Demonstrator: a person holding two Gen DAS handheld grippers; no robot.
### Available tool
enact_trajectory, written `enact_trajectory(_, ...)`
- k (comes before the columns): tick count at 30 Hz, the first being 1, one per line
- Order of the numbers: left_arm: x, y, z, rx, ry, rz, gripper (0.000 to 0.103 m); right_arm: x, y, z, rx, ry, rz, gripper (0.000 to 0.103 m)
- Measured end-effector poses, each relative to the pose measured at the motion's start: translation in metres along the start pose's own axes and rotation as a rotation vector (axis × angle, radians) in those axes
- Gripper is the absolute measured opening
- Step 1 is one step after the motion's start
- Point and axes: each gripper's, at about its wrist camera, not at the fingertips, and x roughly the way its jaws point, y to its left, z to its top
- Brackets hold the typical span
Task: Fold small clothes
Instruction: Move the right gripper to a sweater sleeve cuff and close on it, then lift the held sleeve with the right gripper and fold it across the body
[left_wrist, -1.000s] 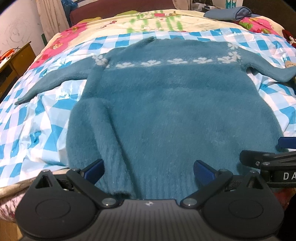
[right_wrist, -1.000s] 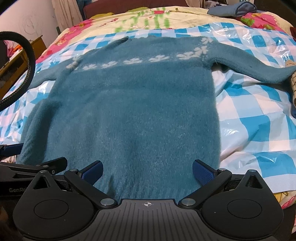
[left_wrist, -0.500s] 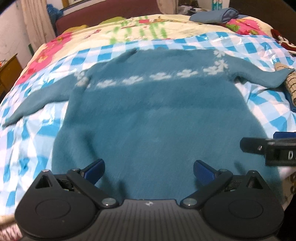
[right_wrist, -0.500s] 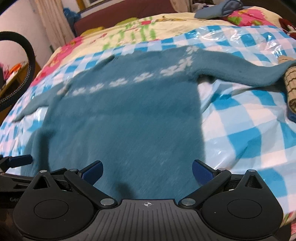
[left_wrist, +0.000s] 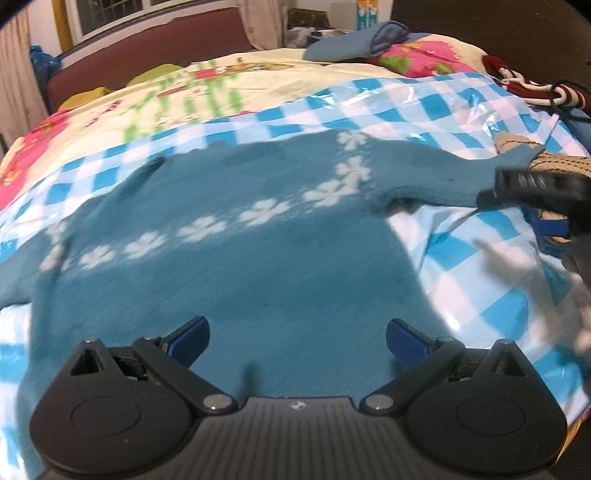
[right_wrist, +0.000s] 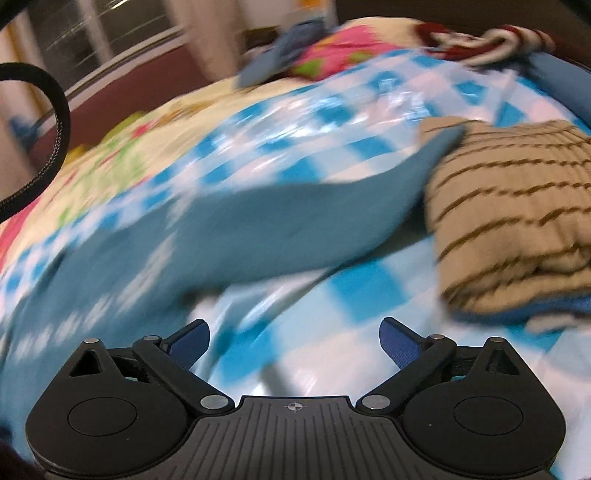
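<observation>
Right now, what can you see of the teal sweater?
The teal sweater looks like fuzzy knit, with a band of white flower motifs across the chest. It lies flat and unfolded on the blue-and-white checked plastic sheet. Its right sleeve stretches out, cuff resting against the folded tan striped garment. Both grippers hover open; neither holds it.

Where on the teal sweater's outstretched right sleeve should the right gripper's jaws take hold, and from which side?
Probably the cuff end of the sleeve, coming from the near side. The sleeve lies flat and outstretched on the checked plastic sheet, its tip touching the folded striped garment. The right gripper is open and already faces it, so a low pinch just short of the tip avoids the stripes.
</observation>
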Motion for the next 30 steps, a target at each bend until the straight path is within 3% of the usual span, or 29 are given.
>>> enact_trajectory(7,0.027,-0.027,0.026,-0.001,0.009,-0.067,0.103,0.034,-0.035,0.023,0.217,-0.044,-0.079,0.095)
enact_trajectory(15,0.036,-0.041,0.030,0.023,0.015,-0.094,0.103,0.063,-0.058,0.033,0.383,-0.076,-0.097,0.094)
enact_trajectory(17,0.038,-0.040,0.027,0.021,0.024,-0.091,0.103,0.064,-0.056,0.035,0.392,-0.085,-0.073,0.088)
enact_trajectory(18,0.039,-0.038,0.025,0.020,0.029,-0.088,0.103,0.065,-0.056,0.037,0.392,-0.086,-0.060,0.079)
enact_trajectory(20,0.041,-0.033,0.022,0.012,0.041,-0.081,0.103,0.066,-0.057,0.039,0.401,-0.076,-0.023,0.053)
enact_trajectory(21,0.041,-0.030,0.020,0.003,0.048,-0.078,0.103,0.067,-0.059,0.040,0.417,-0.060,0.018,0.032)
enact_trajectory(22,0.042,-0.026,0.018,-0.006,0.052,-0.076,0.103,0.067,-0.061,0.041,0.435,-0.050,0.042,0.024)
enact_trajectory(30,0.043,-0.003,0.008,-0.050,0.070,-0.056,0.103,0.036,-0.046,0.054,0.378,-0.146,0.168,0.009)
